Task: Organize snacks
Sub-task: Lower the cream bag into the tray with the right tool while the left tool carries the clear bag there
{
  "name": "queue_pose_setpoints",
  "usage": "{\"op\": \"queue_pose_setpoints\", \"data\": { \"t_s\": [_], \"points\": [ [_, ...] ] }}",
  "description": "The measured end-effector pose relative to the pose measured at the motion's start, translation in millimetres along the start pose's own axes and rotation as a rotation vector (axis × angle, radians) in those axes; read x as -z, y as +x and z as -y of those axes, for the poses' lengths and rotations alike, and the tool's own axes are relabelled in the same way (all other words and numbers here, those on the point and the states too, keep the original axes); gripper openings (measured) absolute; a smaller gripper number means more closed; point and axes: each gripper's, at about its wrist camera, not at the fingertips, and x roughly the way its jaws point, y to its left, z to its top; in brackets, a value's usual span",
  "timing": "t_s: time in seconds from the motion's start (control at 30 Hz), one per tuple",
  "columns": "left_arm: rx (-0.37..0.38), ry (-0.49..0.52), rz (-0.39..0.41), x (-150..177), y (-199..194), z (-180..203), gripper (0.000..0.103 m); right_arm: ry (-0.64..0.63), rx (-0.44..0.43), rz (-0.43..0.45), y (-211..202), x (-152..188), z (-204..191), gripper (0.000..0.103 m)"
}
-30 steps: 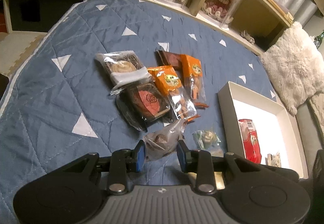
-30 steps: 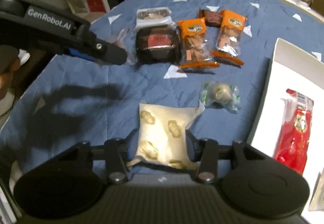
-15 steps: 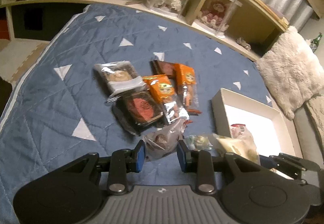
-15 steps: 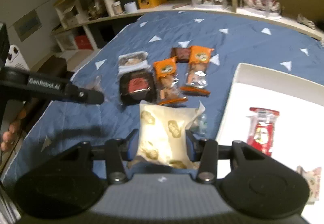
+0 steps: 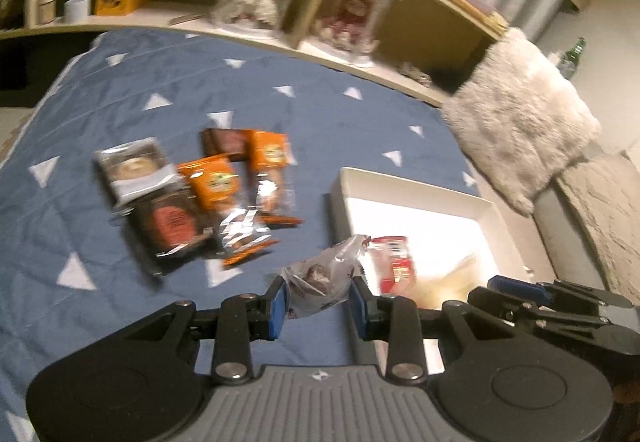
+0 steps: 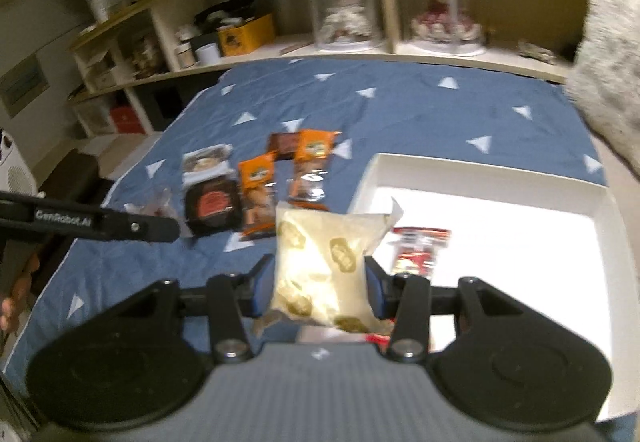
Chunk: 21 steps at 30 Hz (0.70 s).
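1. The left gripper [image 5: 318, 300] has its jaws clenched on a clear-wrapped chocolate snack [image 5: 320, 278], held in the air above the blue quilt [image 5: 120, 250], near the closest corner of the white box [image 5: 416, 178]
2. The right gripper [image 6: 318, 288] has its jaws grasping a cream pouch with gold print [image 6: 324, 262], carried over the left edge of the same box
3. Inside the box lies a red packet [image 6: 418, 250]; the rest of its floor looks bare, though glare hides detail
4. Out on the quilt sit the unsorted snacks: two orange packs [image 5: 212, 182], a dark round-label pack [image 5: 168, 226], a clear tray pack [image 5: 134, 168] and a brown one [image 5: 226, 142] behind them
5. The step in hand looks like carrying both snacks to the box, with the task perhaps a third done
6. Next, each gripper needs to move over bare box floor beside the red packet, lower, and open, taking care that the two do not crowd each other
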Motion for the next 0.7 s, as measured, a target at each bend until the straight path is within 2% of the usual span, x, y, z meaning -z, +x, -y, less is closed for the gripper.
{"op": "queue_pose_setpoints", "data": {
  "t_s": [0.07, 0.2, 0.4, 0.7],
  "points": [
    [0.016, 0.019, -0.008, 2, 5, 15, 0.035, 0.012, 0.021, 0.007, -10, 4, 12, 0.046],
    [0.048, 0.049, -0.036, 8, 17, 41, 0.035, 0.042, 0.061, 0.014, -26, 10, 37, 0.04],
    [0.073, 0.082, -0.069, 16, 32, 69, 0.035, 0.07, 0.078, -0.004, -33, 20, 58, 0.04],
    [0.063, 0.116, -0.146, 26, 58, 85, 0.036, 0.084, 0.074, -0.033, -31, 30, 66, 0.041]
  ]
}}
